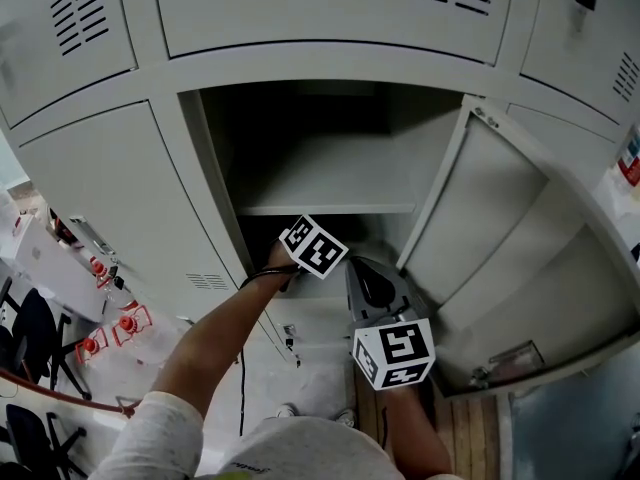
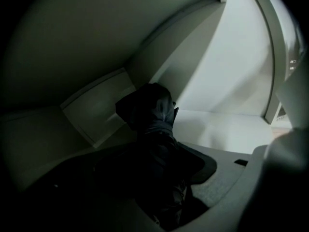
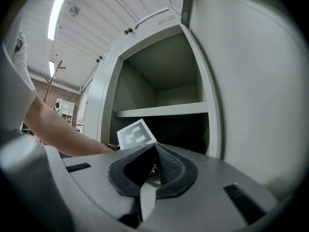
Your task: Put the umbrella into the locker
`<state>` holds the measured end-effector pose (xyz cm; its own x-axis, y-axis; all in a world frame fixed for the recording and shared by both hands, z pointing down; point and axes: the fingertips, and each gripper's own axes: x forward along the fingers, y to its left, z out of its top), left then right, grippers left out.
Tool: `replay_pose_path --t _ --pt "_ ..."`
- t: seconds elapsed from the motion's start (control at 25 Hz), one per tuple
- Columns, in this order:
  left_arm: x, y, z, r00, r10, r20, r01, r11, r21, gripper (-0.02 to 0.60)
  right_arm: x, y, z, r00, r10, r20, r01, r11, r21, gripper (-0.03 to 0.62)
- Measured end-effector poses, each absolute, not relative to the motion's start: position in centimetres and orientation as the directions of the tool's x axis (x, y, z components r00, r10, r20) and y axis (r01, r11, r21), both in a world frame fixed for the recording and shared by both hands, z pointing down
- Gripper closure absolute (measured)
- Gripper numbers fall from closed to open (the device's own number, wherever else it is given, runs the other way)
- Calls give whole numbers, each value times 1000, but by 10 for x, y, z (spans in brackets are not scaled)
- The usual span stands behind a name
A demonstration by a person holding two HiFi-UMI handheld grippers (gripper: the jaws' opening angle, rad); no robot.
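Under the shelf (image 1: 325,208) of the open locker (image 1: 195,158), my left claw (image 2: 161,175) reaches into the dark lower compartment, pinching the folded black umbrella (image 2: 147,112). Its jaws stand wide, one on either side of the bundle. The umbrella juts out ahead of them, its far end raised toward the back corner. I cannot tell whether it touches the locker floor. My right claw (image 3: 154,148) hangs level just outside the opening, beside the swung-out door (image 1: 500,218), jaws pressed together with nothing between them. From its view I see the left claw's marker cube (image 3: 136,134) below the shelf.
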<state>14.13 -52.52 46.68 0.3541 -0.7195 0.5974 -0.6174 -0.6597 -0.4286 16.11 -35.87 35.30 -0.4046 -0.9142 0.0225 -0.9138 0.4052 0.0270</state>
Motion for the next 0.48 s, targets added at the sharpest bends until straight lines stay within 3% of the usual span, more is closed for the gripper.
replay_pose_path --t 0.48 --pt "143 -524 470 344 -713 611 -574 -675 -464 331 160 -358 355 -402 -915 26 -915 402 21 591"
